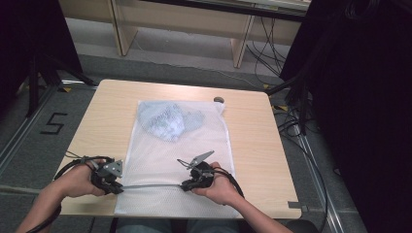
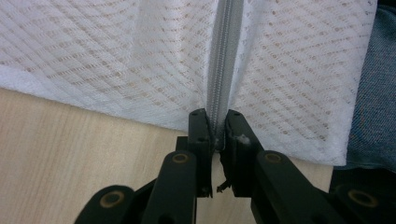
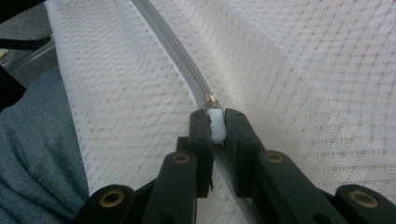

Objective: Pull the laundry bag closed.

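Observation:
A white mesh bag [image 1: 180, 160] lies flat on the wooden table [image 1: 97, 121], with a pale blue-grey garment [image 1: 167, 121] inside its far end. A grey zipper [image 1: 150, 186] runs across the bag's near end between my two grippers. My left gripper [image 1: 119, 188] is shut on the zipper's end at the bag's left edge [image 2: 219, 84]; its tips [image 2: 217, 116] pinch the zipper tape. My right gripper [image 1: 186, 185] is shut on the white zipper pull [image 3: 216, 126], and the closed zipper [image 3: 173, 51] stretches away beyond it.
A small dark round object [image 1: 218, 100] sits near the table's far edge. The person's jeans [image 2: 373, 93] lie just past the bag's near edge. Black stands and cables [image 1: 296, 111] crowd the floor at the right; a tripod [image 1: 39, 73] stands at the left.

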A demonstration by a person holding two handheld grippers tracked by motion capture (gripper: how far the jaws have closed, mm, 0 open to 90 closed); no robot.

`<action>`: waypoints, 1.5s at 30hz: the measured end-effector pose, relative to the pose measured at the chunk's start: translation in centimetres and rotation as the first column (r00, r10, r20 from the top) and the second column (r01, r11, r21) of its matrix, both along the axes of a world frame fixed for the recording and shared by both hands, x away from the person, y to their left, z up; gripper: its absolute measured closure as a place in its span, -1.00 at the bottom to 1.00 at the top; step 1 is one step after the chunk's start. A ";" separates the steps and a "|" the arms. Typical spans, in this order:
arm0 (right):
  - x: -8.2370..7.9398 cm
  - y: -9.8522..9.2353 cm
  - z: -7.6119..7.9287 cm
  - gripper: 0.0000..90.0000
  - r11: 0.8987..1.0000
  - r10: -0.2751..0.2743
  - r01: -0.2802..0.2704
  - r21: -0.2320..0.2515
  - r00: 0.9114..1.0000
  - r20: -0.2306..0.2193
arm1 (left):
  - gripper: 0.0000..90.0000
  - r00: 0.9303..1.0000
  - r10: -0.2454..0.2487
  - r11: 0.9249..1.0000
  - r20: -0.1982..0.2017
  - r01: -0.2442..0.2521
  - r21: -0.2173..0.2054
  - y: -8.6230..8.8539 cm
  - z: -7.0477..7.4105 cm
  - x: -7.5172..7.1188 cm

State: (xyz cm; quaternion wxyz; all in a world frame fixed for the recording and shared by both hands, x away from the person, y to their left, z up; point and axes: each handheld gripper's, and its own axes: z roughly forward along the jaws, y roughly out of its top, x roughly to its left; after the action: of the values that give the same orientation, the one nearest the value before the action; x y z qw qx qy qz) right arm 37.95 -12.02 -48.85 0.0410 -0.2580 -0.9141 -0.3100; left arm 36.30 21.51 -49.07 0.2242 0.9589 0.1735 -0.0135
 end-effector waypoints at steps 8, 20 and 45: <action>0.0 -1.2 0.2 0.83 1.000 -0.016 0.016 -0.014 1.000 -0.010 | 0.83 1.000 -0.002 1.000 0.002 0.002 0.000 0.0 0.0 0.0; -0.1 -1.9 0.3 0.83 1.000 -0.012 0.012 -0.025 1.000 -0.016 | 0.83 1.000 0.000 1.000 0.006 0.000 -0.005 0.0 0.0 0.0; 0.2 -6.8 0.7 0.83 0.995 -0.081 0.078 -0.061 0.995 -0.052 | 0.83 0.999 -0.031 0.999 0.010 0.031 0.008 -0.3 0.0 0.3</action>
State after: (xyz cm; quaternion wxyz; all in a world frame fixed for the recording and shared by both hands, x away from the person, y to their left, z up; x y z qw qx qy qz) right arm 38.11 -18.85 -48.12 0.0459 -0.3038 -0.9104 -0.2771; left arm 36.58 21.20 -49.04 0.2211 0.9624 0.1575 -0.0114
